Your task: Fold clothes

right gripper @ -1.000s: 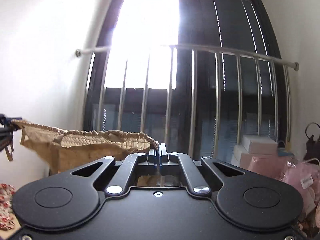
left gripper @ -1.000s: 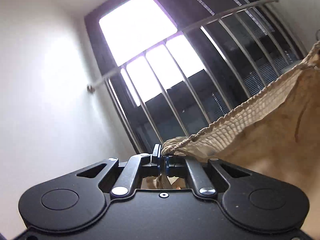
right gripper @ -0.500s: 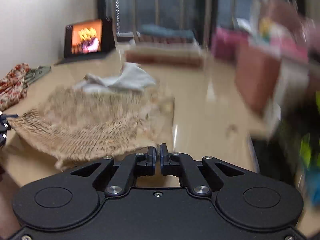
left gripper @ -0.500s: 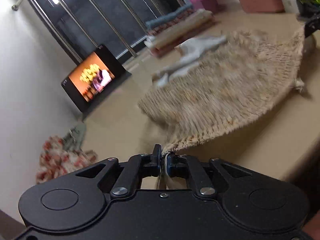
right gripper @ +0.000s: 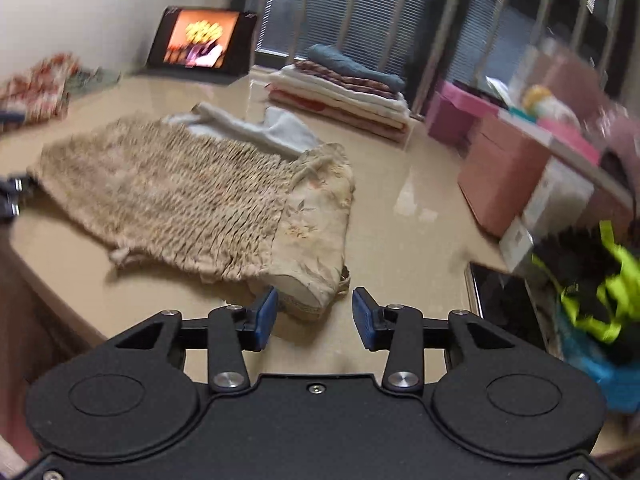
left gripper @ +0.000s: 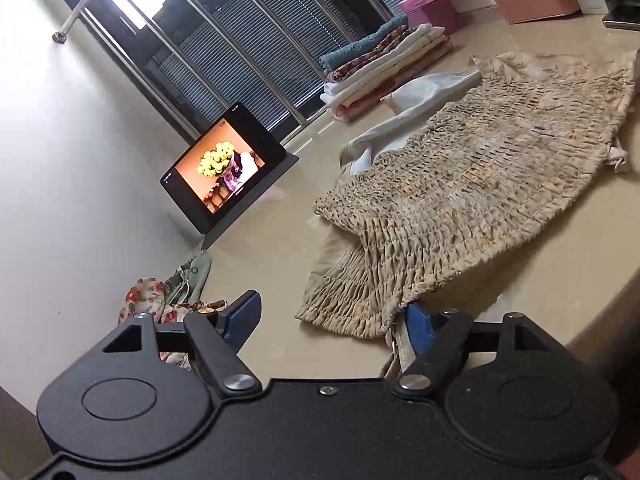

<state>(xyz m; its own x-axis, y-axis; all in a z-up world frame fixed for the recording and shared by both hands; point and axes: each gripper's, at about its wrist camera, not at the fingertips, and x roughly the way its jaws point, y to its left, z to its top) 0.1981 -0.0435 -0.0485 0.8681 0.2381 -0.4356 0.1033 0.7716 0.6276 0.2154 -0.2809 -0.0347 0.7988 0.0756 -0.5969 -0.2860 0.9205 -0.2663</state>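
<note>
A beige smocked garment [left gripper: 460,196] lies spread on the tan table [left gripper: 272,248], partly over a white garment [left gripper: 420,100]. My left gripper [left gripper: 332,320] is open at the garment's near corner; its right finger touches the hem and a strap hangs beside it. In the right wrist view the same garment [right gripper: 180,196] lies flat, its floral end nearest. My right gripper [right gripper: 314,316] is open and empty just before that end. The left gripper shows at the left edge [right gripper: 12,196].
A stack of folded clothes [left gripper: 384,64] sits at the back by the window bars. A tablet [left gripper: 220,168] with a lit screen stands far left. A floral cloth heap [left gripper: 160,304] lies near left. Pink boxes [right gripper: 516,168] and a green bag [right gripper: 600,288] crowd the right.
Both grippers swung the garment down from the air onto the table, then opened and let it go. It now lies flat.
</note>
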